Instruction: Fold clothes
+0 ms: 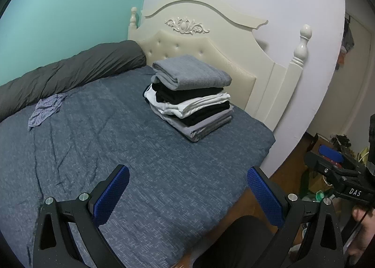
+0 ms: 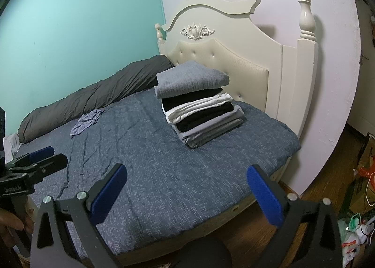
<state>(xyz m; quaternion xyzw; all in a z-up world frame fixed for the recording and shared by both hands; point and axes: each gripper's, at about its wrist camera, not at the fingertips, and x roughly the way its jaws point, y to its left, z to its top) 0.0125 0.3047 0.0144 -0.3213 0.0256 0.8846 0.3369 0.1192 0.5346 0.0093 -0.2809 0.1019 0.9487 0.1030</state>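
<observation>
A stack of folded clothes (image 1: pixel 191 97) (image 2: pixel 199 106), grey on top with black, white and grey layers below, sits on the blue bed (image 1: pixel 140 150) (image 2: pixel 152 150) near the headboard. A small crumpled blue-grey garment (image 1: pixel 45 110) (image 2: pixel 85 122) lies loose at the far left beside a dark rolled duvet. My left gripper (image 1: pixel 187 188) hovers open over the bed's near edge, empty. My right gripper (image 2: pixel 186 188) is likewise open and empty over the near edge. Each gripper shows at the side of the other's view: the right one (image 1: pixel 339 169), the left one (image 2: pixel 42 157).
A dark grey rolled duvet (image 1: pixel 70 73) (image 2: pixel 93 96) lies along the teal wall. The cream headboard (image 1: pixel 211 40) (image 2: pixel 234 56) stands behind the stack. Wooden floor with bags and clutter (image 2: pixel 361 197) is to the right of the bed. A person's dark-clad leg (image 1: pixel 234 239) is below.
</observation>
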